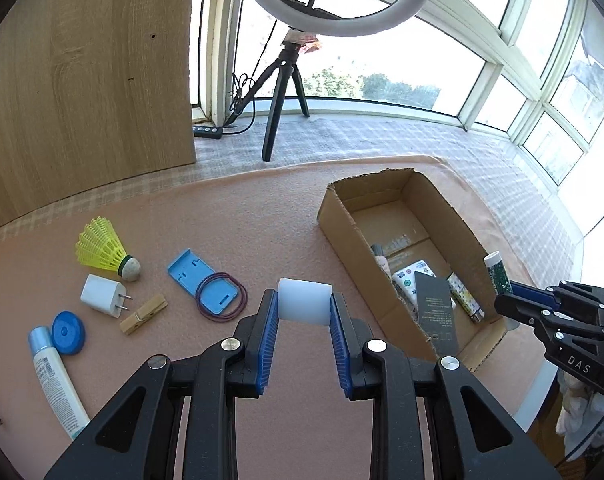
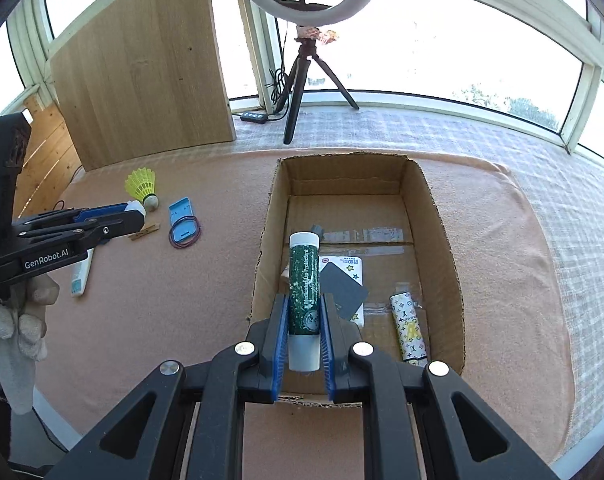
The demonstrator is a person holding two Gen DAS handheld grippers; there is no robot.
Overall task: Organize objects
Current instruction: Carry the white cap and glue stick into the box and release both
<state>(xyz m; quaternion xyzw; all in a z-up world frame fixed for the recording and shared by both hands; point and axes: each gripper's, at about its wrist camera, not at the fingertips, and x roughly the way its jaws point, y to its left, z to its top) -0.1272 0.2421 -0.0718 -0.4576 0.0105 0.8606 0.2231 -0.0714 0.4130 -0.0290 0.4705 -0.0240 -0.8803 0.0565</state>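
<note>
- Jaws of the left gripper (image 1: 304,312) clamp a white cylinder (image 1: 304,301) by its two ends, held above the pink surface (image 1: 262,220).
- Jaws of the right gripper (image 2: 304,322) are closed on a green lip balm tube (image 2: 304,296), white cap pointing forward, over the near end of the cardboard box (image 2: 442,240).
- Inside the box lie a dark card (image 2: 344,289), a star-printed case (image 2: 352,266) and a patterned tube (image 2: 409,330).
- Left of the box on the surface: a blue plastic piece (image 1: 202,282) ringed by a rubber band (image 1: 222,298), a clothespin (image 1: 144,314), a white charger (image 1: 102,294), a yellow shuttlecock (image 1: 106,250), a blue lid (image 1: 68,332) and a white tube (image 1: 56,380).
</note>
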